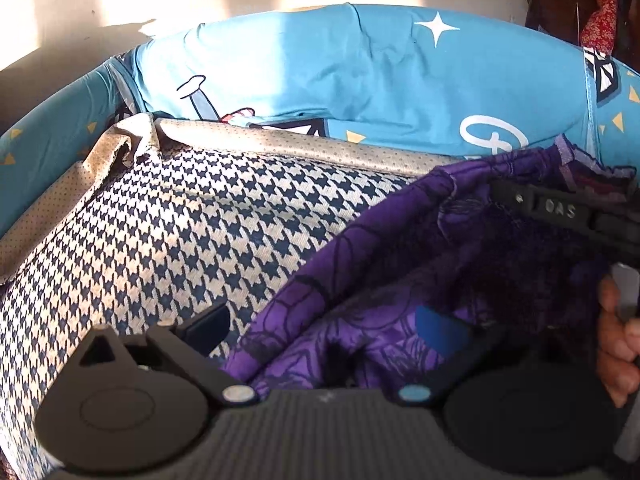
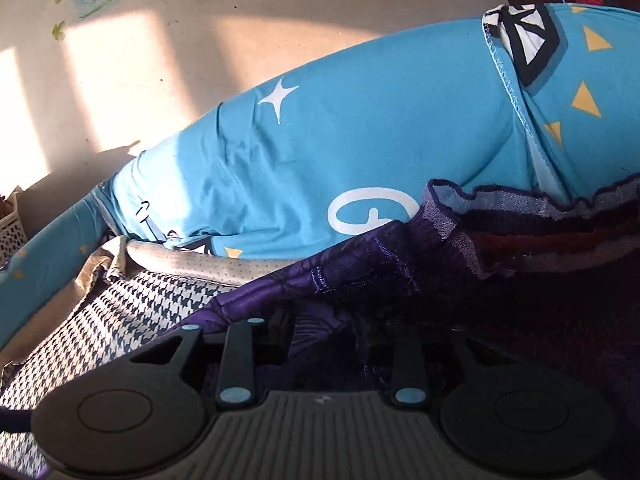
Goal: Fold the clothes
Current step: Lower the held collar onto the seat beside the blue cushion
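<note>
While sunlight falls in bars across the pale wall (image 2: 168,80) at the far side, a dark purple garment with a black line print (image 1: 400,264) lies bunched on the right of a bed covered in a navy-and-cream houndstooth sheet (image 1: 168,232). Its ruffled lilac hem (image 2: 460,208) sits at the far edge of the heap, just in front of a bright blue pillow printed with white stars and yellow triangles (image 1: 360,72).

From the left wrist view, the left gripper (image 1: 320,328) hangs low over the near part of the purple cloth. Its fingers stand wide apart, the left one over bare houndstooth, the right one a blue pad (image 1: 436,324) against the fabric, and a fold of the garment lies loose between them without being pinched. At the right edge of that view a person's hand (image 1: 616,344) grips the handle of the other tool.

The right gripper (image 2: 328,340) is sunk into the shadowed folds of the same garment. Its fingers look narrowly set with purple cloth between them, but that spot is so dark that I cannot tell whether they press on it.

A beige dotted band of fabric (image 1: 304,144) runs along the far edge of the houndstooth, touching the pillow. A red patterned cloth (image 1: 596,8) hangs at the far right.
</note>
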